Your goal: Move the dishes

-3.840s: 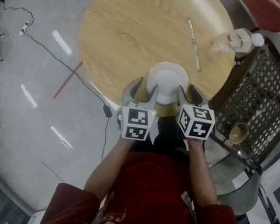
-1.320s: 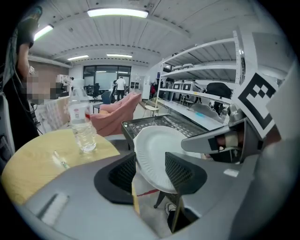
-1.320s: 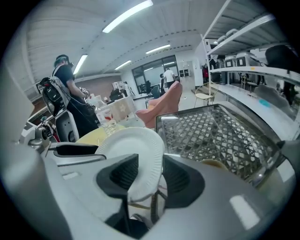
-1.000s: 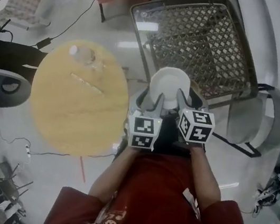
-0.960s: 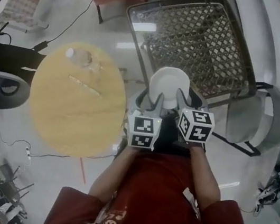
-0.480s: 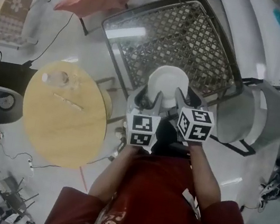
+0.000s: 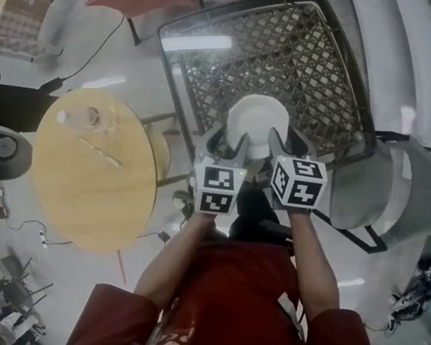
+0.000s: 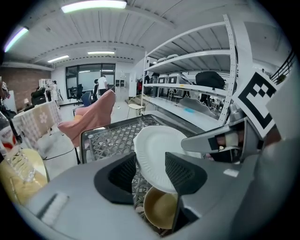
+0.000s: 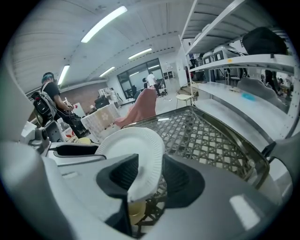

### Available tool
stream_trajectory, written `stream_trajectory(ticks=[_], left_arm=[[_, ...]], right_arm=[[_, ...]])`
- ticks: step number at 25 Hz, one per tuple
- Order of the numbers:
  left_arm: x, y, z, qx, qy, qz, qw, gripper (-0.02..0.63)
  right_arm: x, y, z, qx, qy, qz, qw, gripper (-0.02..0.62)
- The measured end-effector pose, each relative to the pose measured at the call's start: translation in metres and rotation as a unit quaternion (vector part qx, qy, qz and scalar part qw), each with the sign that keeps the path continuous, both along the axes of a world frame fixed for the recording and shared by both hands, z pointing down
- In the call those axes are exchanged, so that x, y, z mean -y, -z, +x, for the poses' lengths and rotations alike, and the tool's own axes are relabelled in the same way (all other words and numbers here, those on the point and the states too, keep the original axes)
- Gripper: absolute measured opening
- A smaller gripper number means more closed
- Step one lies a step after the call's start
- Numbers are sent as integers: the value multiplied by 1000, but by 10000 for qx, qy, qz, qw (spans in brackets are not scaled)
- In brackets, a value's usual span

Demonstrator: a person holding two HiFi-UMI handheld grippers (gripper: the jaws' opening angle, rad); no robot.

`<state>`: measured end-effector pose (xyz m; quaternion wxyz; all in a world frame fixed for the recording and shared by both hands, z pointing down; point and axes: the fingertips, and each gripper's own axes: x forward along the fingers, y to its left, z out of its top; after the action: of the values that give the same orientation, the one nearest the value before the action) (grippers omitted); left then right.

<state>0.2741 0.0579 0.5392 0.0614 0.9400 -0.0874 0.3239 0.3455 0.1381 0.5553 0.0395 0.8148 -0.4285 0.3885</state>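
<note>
Both my grippers, left [image 7: 228,141] and right [image 7: 286,145], have jaws clamped on opposite edges of the white plate [image 7: 256,117], held above the mesh basket [image 7: 325,63]. Next, I judge, lower it beside the tan bowl [image 8: 159,208].

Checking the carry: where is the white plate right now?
Head view, centre: the white plate is held between the left gripper and right gripper, over the metal mesh rack.

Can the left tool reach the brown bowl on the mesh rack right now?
Probably not: the left tool is shut on the white paper plate, which hangs over the brown bowl.
</note>
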Motion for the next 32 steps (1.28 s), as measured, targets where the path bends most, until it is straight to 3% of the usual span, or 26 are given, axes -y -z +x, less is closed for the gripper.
stream_trajectory(ticks=[21,32], left_arm=[[40,-55,35,323,316,-356,9983,207],[58,-88,53,641,267,-619,9957,207]], right_arm=[[43,-60,36,303,363,-246,9986,163],[58,-89,50,493,399,-488,9968,163]])
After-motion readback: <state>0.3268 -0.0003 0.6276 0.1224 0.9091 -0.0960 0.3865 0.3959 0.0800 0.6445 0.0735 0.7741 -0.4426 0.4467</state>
